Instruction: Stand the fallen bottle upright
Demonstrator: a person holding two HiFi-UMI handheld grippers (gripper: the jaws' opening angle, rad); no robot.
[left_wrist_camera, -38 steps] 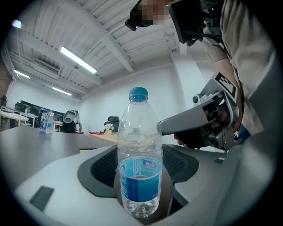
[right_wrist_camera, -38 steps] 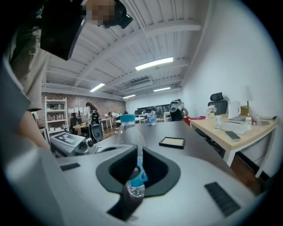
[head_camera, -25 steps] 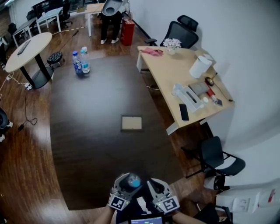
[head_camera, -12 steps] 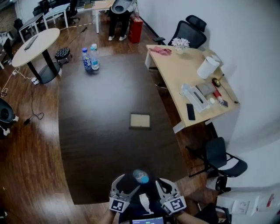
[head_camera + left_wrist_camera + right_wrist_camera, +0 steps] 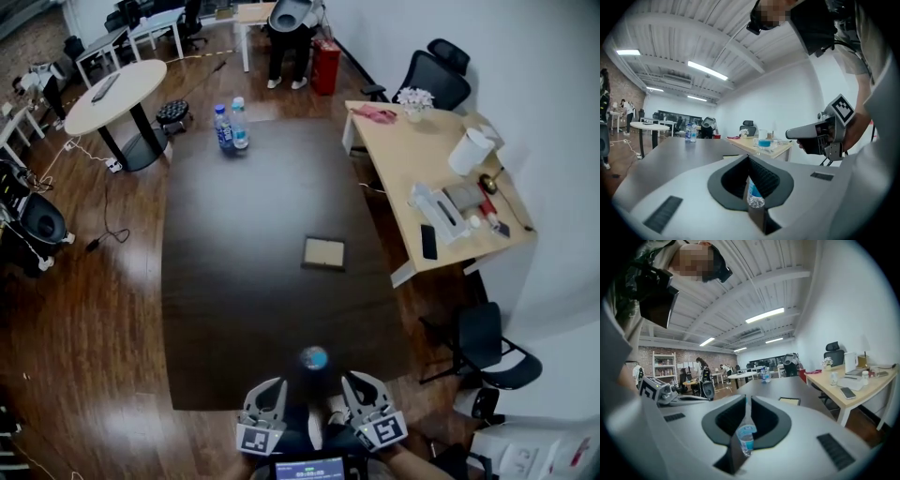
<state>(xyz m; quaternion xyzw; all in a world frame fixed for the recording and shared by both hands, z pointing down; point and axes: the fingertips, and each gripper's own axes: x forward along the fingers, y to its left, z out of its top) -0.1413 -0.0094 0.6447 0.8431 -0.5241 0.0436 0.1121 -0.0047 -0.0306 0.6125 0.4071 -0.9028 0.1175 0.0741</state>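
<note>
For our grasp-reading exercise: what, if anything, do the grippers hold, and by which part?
Nothing. The water bottle stands free on the table; left gripper and right gripper are shut and empty.

Bottle (image 5: 314,357): upright, blue cap up, near the bench's (image 5: 216,281) near edge.
Left gripper (image 5: 268,388), right gripper (image 5: 362,384): just behind bottle, not touching.
Far end: two bottles (image 5: 231,127), upright.
Centre: panel (image 5: 323,253).

The bottle (image 5: 314,358) is of clear plastic, with a blue cap and a blue label. It seems to stand upright on the dark table (image 5: 234,281), close to its near edge.
</note>
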